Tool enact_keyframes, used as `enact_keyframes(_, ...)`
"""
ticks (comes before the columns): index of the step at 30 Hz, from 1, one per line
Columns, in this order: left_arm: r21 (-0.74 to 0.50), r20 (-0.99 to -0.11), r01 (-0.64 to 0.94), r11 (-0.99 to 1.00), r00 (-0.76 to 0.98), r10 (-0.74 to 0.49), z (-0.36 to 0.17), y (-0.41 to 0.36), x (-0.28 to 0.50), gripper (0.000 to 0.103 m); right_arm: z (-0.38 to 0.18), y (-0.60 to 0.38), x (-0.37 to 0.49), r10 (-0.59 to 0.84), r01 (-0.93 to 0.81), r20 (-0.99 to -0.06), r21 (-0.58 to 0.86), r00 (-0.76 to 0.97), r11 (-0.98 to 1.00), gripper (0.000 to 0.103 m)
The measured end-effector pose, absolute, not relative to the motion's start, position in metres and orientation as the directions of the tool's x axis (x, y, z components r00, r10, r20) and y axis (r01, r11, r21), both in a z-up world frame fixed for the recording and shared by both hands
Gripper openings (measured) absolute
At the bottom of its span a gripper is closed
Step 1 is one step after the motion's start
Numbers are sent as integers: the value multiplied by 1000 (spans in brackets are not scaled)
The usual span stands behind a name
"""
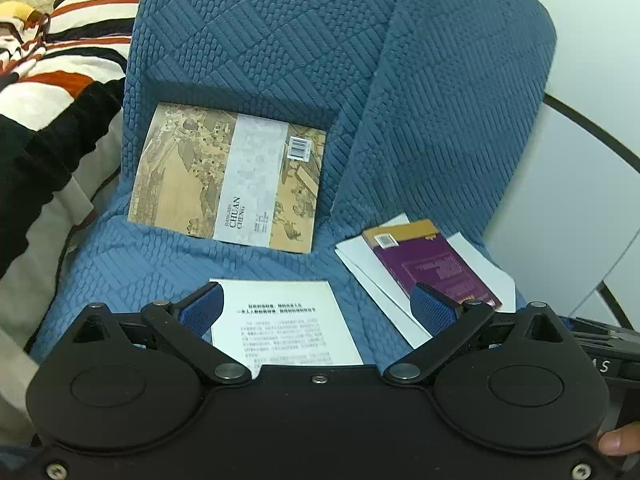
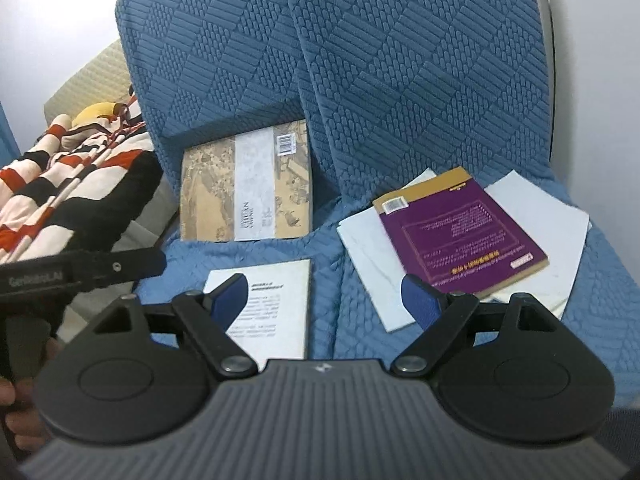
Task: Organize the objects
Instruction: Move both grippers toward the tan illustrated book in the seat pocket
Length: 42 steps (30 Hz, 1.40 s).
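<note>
Three books and some paper lie on a blue quilted sofa seat [image 1: 120, 264]. A tan painted-cover book [image 1: 228, 176] [image 2: 246, 186] leans against the backrest. A white book [image 1: 284, 320] [image 2: 272, 308] lies flat in front. A purple book [image 1: 432, 268] [image 2: 460, 236] rests on white sheets [image 1: 384, 284] [image 2: 372, 256] at the right. My left gripper [image 1: 316, 304] hovers open over the white book, nothing between its blue pads. My right gripper [image 2: 324, 294] is open above the seat between the white book and the purple one, holding nothing.
A striped black, white and orange blanket [image 1: 60, 52] [image 2: 68, 184] lies on a beige cushion [image 1: 48, 240] to the left. The tall blue backrest [image 2: 360, 60] rises behind the books. A white wall panel [image 1: 580, 200] stands at the right. The left gripper's body [image 2: 80, 268] shows in the right wrist view.
</note>
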State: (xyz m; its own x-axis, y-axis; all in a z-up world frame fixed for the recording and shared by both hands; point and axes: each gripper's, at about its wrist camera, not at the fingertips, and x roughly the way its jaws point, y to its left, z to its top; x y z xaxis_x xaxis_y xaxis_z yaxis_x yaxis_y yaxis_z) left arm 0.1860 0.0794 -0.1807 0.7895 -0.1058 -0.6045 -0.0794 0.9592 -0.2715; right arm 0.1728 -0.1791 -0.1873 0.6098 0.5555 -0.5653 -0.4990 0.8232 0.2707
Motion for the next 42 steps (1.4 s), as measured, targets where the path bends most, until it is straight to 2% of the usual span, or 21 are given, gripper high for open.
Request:
enact_keyframes(11,-316,-605,-158,935,793,-70,-199,130,244,100,-197,-149,225,585,-554,-580,256,567,792,85)
enact_keyframes(19,-268,-640,-213,940,768,-9,-218,148,292,100,-208,-117,266,597,-585,-593,245,541,773,85)
enact_keyframes(27,-286,-686,-239,928,727,-24,-236,156,333,98,-222,-81,299,597,-608,-618,229,512,760,85)
enact_keyframes(33,-308,-708,-247,919,704,-48,-247,158,354,93,-231,-58,326,604,-608,-626,249,493,754,85)
enact_keyframes(36,-309,-724,-261,914,688,-48,-254,161,362,81,-234,-44,337,600,-631,-627,214,496,746,80)
enact_keyframes(38,-307,-733,-268,913,678,-47,-258,163,367,80,-240,-35,340,604,-648,-626,197,494,736,77)
enact_keyframes(42,-342,-747,-298,891,662,-66,-266,172,371,64,-256,-14,345,606,-667,-623,175,495,724,72)
